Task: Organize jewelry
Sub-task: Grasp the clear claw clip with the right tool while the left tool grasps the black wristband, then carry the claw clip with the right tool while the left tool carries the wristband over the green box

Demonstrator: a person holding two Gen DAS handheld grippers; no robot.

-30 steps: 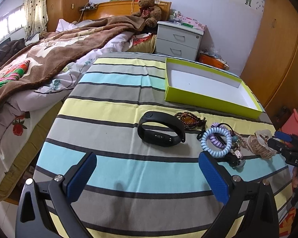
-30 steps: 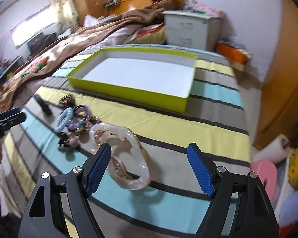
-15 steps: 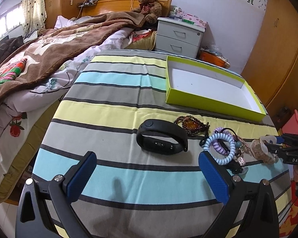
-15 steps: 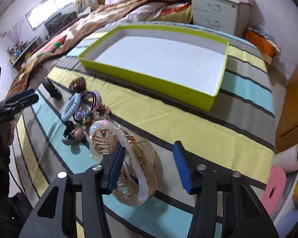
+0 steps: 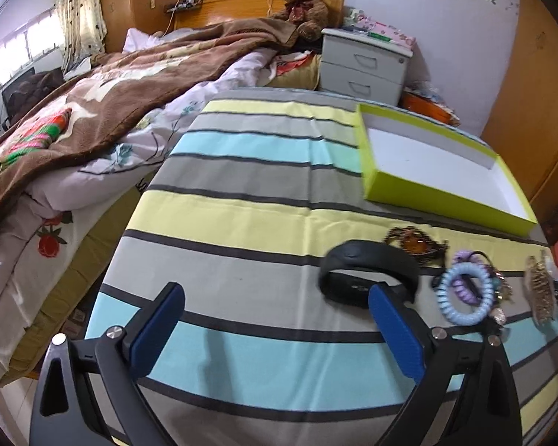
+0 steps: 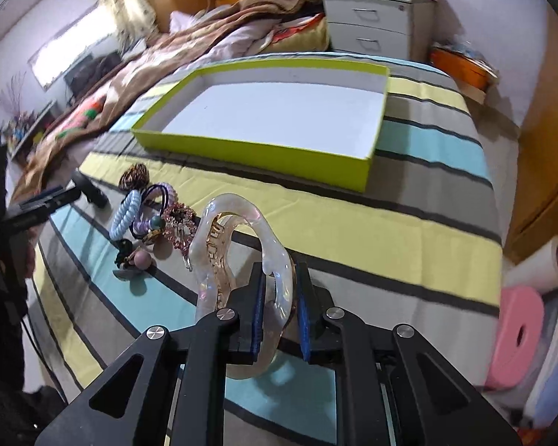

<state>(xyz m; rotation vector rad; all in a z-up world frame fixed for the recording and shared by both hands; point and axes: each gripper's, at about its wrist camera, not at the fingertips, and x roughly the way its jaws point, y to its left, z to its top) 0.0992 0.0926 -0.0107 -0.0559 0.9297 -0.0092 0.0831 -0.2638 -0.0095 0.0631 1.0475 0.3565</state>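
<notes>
My right gripper (image 6: 279, 278) is shut on a clear, pearly hair claw clip (image 6: 238, 238) and holds it upright over the striped cloth. The lime-green box (image 6: 264, 148) with a white floor stands beyond it; it also shows in the left wrist view (image 5: 442, 200). My left gripper (image 5: 275, 312) is open and empty, low over the cloth, with its right finger in front of a black fitness band (image 5: 368, 271). To the right of the band lie a brown bead bracelet (image 5: 413, 239) and a blue coil hair tie (image 5: 465, 293).
More hair ties and a pink rhinestone clip (image 6: 178, 223) lie in a pile left of the claw clip. A bed with a brown blanket (image 5: 93, 111) borders the table on the left. A grey nightstand (image 5: 364, 70) stands behind. A pink roll (image 6: 517, 338) lies off the table's right edge.
My right gripper has closed on the claw clip and lifted it upright. My left gripper has moved right and closer to the black band, still open.
</notes>
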